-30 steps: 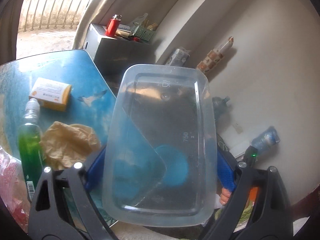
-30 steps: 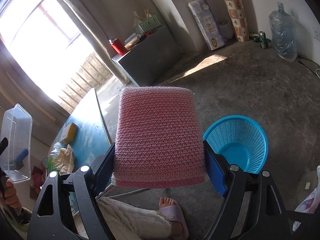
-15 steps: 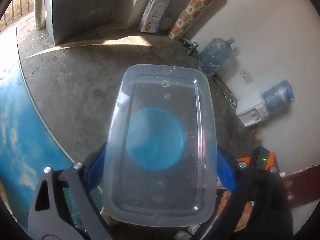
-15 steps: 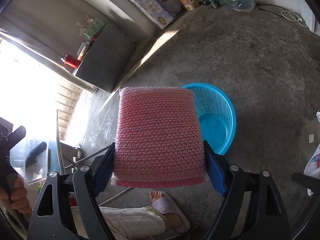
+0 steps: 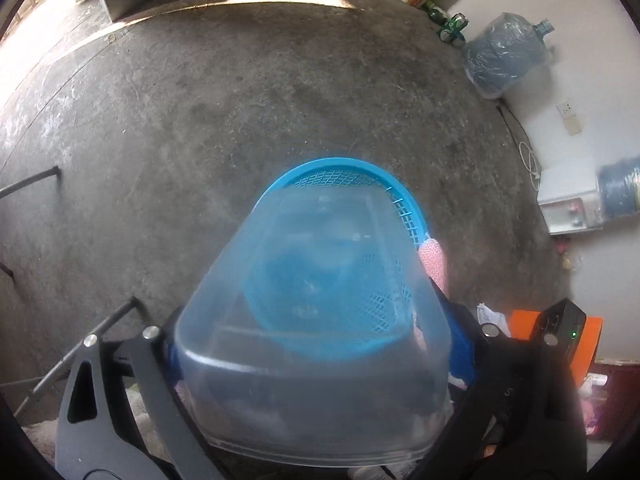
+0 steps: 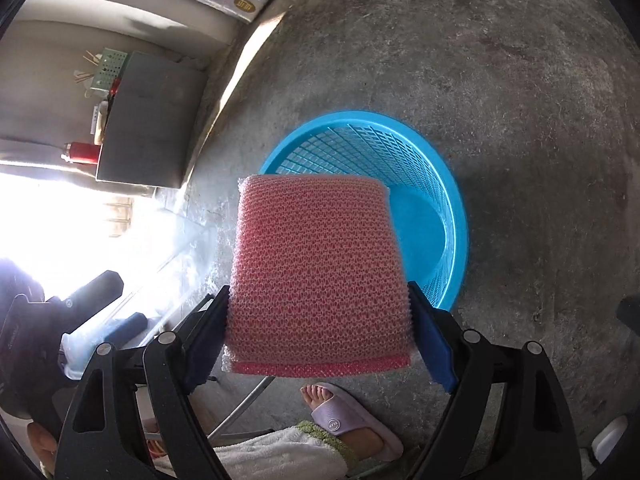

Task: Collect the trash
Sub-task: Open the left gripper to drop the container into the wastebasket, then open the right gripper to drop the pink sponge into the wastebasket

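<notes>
**Both grippers loaded above the blue basket**

Left gripper [image 5: 312,344]: jaws spread wide and clamped on the sides of a clear plastic tub [image 5: 316,320]. The tub fills the lower centre of the left wrist view and tilts down toward the floor. Seen through its wall is the blue basket [image 5: 340,168], whose rim shows free at the tub's 12 o'clock. The tub image is blurred, so whether its far edge sits inside the rim or just above it cannot be told.

Right gripper [image 6: 318,320]: jaws spread near their widest, blue pads [image 6: 430,344] pressing both side edges of a pink mesh sponge [image 6: 316,276]. The sponge is held flat-face up to the camera, square between the fingers. The basket [image 6: 400,152] stands upright on the concrete floor [image 6: 500,80] at the sponge's 1 o'clock, partly covered by it. The visible part of the basket bottom is bare.

In the left wrist view a strip of the sponge [image 5: 432,260] shows at the tub's 3 o'clock, just beside the basket rim.

Surroundings: a person's foot in a lilac slipper [image 6: 348,424] at 6 o'clock below the sponge; a large water jug [image 5: 504,56] by the wall at 1 o'clock in the left view; a grey cabinet [image 6: 148,120] at 10 o'clock in the right view.
</notes>
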`<state>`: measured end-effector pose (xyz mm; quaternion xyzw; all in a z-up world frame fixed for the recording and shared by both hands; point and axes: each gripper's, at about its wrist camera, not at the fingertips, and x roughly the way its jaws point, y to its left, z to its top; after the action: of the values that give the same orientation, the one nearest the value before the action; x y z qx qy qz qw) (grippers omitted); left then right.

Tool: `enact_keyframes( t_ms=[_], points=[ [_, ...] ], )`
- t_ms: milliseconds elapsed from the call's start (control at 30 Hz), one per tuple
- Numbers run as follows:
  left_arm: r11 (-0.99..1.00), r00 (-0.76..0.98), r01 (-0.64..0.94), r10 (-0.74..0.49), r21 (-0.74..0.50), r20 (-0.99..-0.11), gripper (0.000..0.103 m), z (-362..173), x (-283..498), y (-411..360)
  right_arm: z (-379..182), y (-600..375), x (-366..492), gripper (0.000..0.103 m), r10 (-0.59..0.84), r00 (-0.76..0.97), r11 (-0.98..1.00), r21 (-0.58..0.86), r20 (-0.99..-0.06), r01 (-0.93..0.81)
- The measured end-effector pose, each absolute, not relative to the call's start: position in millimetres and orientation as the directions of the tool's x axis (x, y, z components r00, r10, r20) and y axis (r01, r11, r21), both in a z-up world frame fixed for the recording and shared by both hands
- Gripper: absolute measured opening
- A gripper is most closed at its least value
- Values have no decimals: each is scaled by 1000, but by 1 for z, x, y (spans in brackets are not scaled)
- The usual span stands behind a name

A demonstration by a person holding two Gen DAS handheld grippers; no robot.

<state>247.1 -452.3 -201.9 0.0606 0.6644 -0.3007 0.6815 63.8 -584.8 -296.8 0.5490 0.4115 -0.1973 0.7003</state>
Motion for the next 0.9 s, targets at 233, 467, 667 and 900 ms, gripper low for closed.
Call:
enact_keyframes(
  t_ms=[233,467,667,900],
  points=[
    [806,-80,445,-397,-390,-914,92,-200,253,-435,-319,-585,71,82,212,539,318,580,-815,750],
    [790,-49,444,-450,-423,-891,92,-172,254,-428,-314,-587,68,82,186,542,329,572,-820,752],
    [751,-50,476,-496,-457,-867,92,-139,238,-416,-303,-591,72,82,157,535,367,552,-830,749],
    [684,-5,547,-573,-482,-819,92,-76,209,-372,-292,-585,96,87,187,552,450,571,-812,687]
  ],
)
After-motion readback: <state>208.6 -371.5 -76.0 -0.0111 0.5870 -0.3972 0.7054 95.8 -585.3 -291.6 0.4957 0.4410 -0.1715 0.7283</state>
